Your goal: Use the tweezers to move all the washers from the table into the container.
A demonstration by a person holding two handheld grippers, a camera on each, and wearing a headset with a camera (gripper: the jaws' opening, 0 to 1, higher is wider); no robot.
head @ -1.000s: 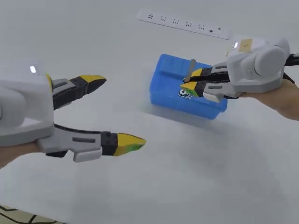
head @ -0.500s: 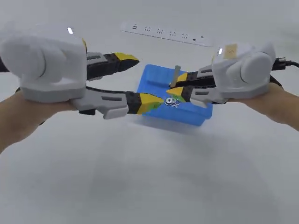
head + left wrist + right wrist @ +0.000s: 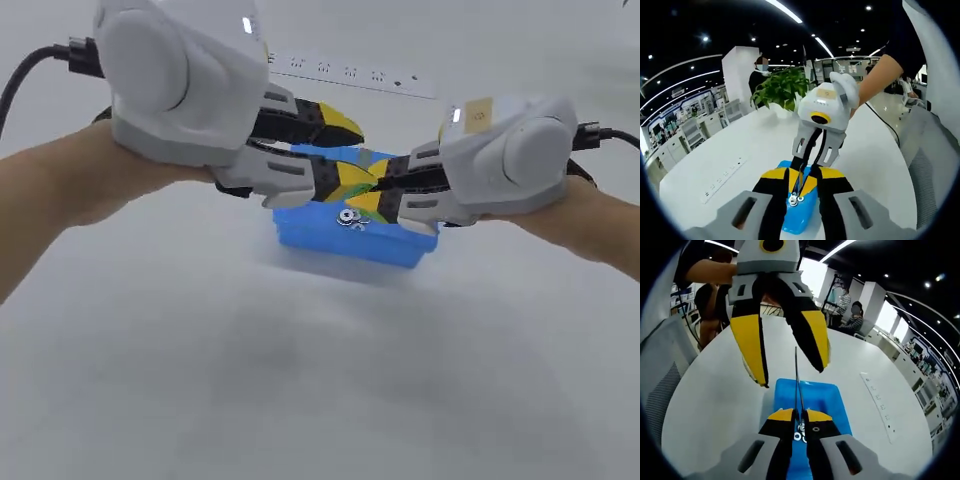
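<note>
While hovering over container | left tool spread | right tool pinching tweezers | washers at container

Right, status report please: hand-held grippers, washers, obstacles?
Left hand-held gripper open. Right hand-held gripper shut on tweezers. Washers at blue box. Power strip behind, not blocking.

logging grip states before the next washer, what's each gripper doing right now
Left gripper: open, jaws spread, holding nothing.
Right gripper: closed on the tweezers.
</note>
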